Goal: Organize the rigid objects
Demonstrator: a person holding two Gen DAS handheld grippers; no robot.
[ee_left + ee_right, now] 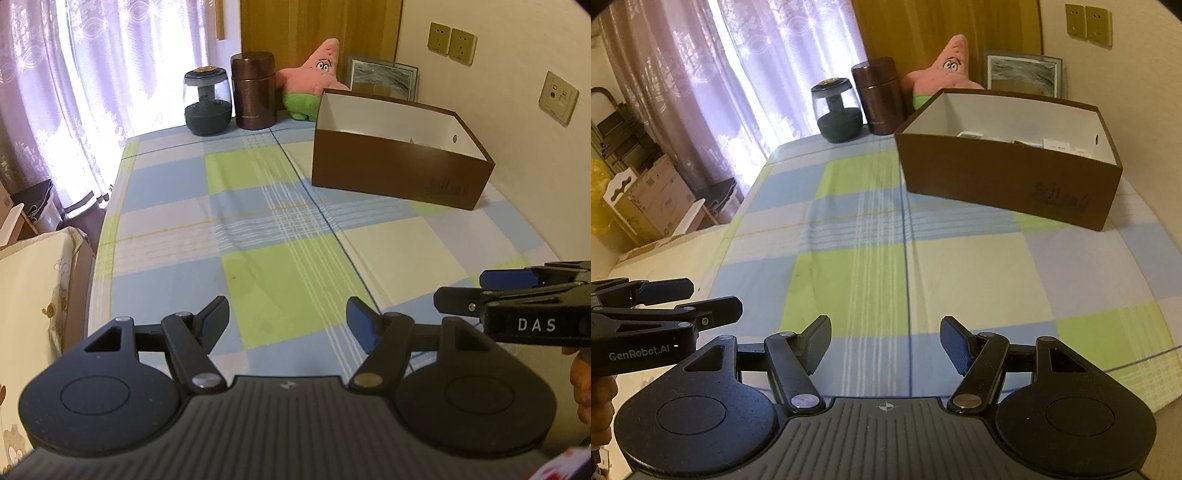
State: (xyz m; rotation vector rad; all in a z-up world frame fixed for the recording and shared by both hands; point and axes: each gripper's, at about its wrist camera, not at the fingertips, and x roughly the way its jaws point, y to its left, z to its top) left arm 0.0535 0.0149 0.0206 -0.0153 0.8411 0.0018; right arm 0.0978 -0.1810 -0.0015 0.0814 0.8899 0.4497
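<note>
A brown cardboard box [391, 173] with a white inside stands at the far right of the checked tablecloth; it also shows in the right wrist view [997, 184]. Several small white packets [1015, 142] lie inside it. My left gripper [288, 321] is open and empty above the near part of the cloth. My right gripper [882, 339] is open and empty too. Each gripper shows from the side in the other's view: the right one [465, 288] and the left one [709, 299]. Both are well short of the box.
At the table's far edge stand a glass jar with dark contents [207, 101], a brown metal canister [255, 90], a pink star plush [317, 77] and a framed picture [384, 77]. Curtains hang on the left. The table's left edge [107, 229] drops to a floor with cartons [653, 199].
</note>
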